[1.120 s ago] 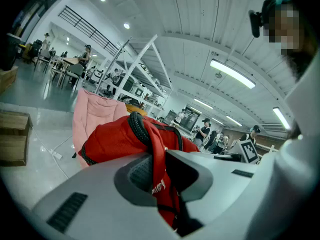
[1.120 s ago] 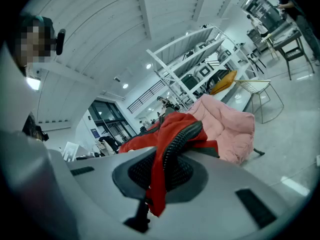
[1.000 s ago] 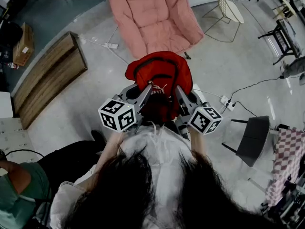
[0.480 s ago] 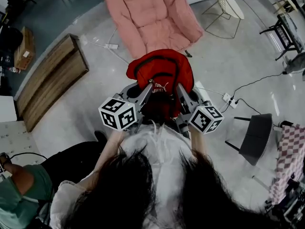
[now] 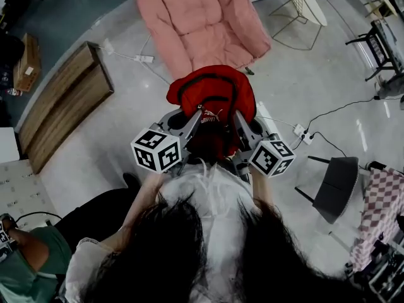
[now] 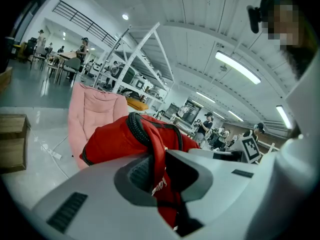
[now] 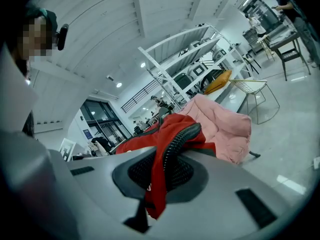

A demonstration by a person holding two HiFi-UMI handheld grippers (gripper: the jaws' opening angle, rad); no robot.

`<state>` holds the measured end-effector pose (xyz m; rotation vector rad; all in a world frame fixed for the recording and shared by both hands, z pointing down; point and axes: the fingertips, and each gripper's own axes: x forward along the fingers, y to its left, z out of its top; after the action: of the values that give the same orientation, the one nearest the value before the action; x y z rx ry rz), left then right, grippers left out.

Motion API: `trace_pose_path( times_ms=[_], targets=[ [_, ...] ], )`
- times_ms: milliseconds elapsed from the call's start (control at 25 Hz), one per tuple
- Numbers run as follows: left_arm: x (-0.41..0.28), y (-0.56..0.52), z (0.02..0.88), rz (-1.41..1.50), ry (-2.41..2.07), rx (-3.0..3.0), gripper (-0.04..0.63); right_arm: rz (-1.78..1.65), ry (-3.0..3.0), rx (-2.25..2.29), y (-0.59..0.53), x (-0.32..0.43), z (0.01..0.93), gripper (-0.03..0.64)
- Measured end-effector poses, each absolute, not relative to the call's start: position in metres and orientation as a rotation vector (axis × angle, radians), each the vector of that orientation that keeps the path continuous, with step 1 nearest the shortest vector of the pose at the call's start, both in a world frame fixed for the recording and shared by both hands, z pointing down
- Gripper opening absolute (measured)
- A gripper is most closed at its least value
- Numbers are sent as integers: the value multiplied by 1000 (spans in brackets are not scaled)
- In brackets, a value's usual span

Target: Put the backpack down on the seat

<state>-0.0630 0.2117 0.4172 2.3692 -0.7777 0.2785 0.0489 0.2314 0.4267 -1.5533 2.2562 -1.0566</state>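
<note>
Jaws of your left gripper (image 5: 194,117) and right gripper (image 5: 240,122) clamped on red fabric backpack (image 5: 211,93), held above floor, near side of pink padded chair (image 5: 202,17). Carry farther, keep level, lower onto seat.

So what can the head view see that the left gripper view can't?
Only the head view: the dark chair and the checkered cloth on the floor to the right. Only the left gripper view: ceiling lights, white racks, and the left gripper shut on a strap of the red backpack. Both: the red backpack and the pink seat.
</note>
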Motion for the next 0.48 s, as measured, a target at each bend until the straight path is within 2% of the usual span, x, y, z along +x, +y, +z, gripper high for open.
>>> trace_pose_path(
  times_ms=[480],
  targets=[
    [-58, 103, 420, 286, -738, 2361, 61, -1083, 2245, -1605, 124, 54, 429, 46]
  ],
)
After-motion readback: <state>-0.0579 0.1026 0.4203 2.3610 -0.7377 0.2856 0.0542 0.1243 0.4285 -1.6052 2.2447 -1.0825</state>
